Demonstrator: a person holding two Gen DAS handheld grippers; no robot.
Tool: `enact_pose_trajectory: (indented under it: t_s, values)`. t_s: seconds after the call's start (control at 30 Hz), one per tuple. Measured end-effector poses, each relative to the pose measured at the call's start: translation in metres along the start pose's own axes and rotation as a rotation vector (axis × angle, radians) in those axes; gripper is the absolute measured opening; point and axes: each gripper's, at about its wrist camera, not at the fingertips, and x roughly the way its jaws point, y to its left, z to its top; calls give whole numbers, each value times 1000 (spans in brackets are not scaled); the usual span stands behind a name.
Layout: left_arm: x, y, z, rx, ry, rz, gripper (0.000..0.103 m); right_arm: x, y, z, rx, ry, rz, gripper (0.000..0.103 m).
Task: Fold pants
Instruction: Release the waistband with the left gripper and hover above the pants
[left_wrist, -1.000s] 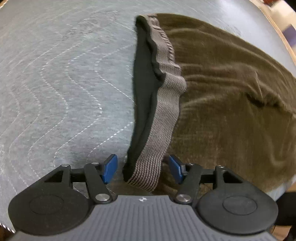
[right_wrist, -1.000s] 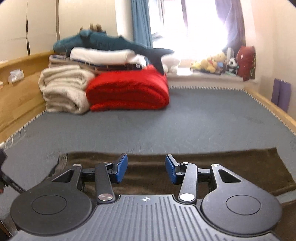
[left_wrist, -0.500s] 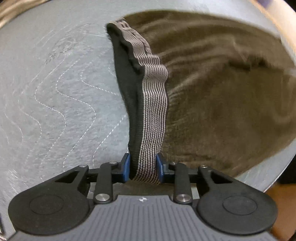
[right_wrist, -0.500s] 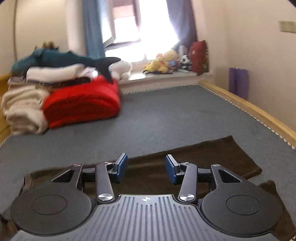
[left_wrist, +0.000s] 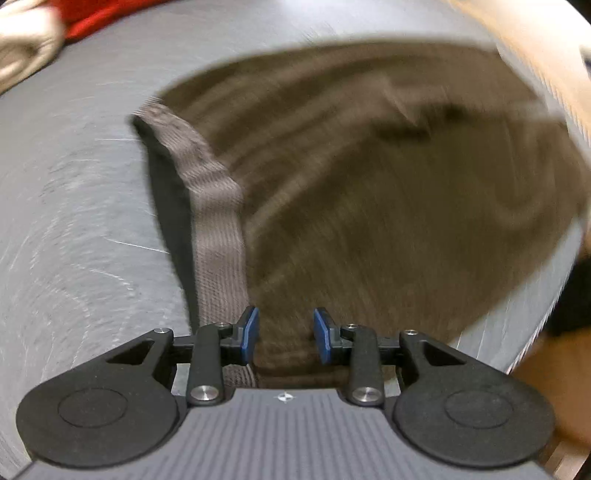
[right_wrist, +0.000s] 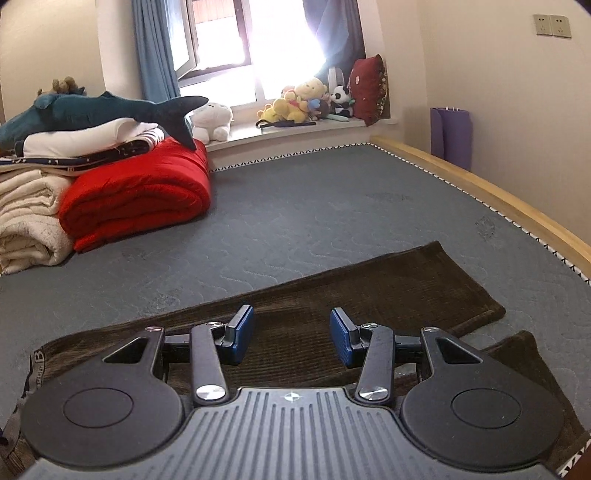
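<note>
Left gripper (left_wrist: 284, 336): blue pads parted, brown fabric between them but not pinched. Right gripper (right_wrist: 291, 338): jaws spread, holding nothing. Ribbed brown pants (right_wrist: 388, 288) lie flat on the quilted grey mattress (right_wrist: 314, 206); striped elastic waistband (left_wrist: 218, 221) stands raised. Left view motion-blurred.

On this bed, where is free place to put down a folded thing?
Bare grey mattress lies between the brown corduroy pants and the windowsill, right of the red folded blanket. The left corner is crowded with the cream towels and bedding.
</note>
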Motion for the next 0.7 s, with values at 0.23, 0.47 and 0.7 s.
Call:
enact_pose_trajectory:
  t_s: [0.23, 0.47, 0.7]
  values:
    - [11, 7, 11, -58, 49, -11, 37, 2, 2, -1, -9, 12, 1, 48]
    - [-13, 12, 35, -139, -95, -24, 45, 6, 0, 0, -25, 18, -19, 48]
    - [-18, 6, 52, -165, -235, 51, 48, 8, -4, -1, -12, 21, -34, 48]
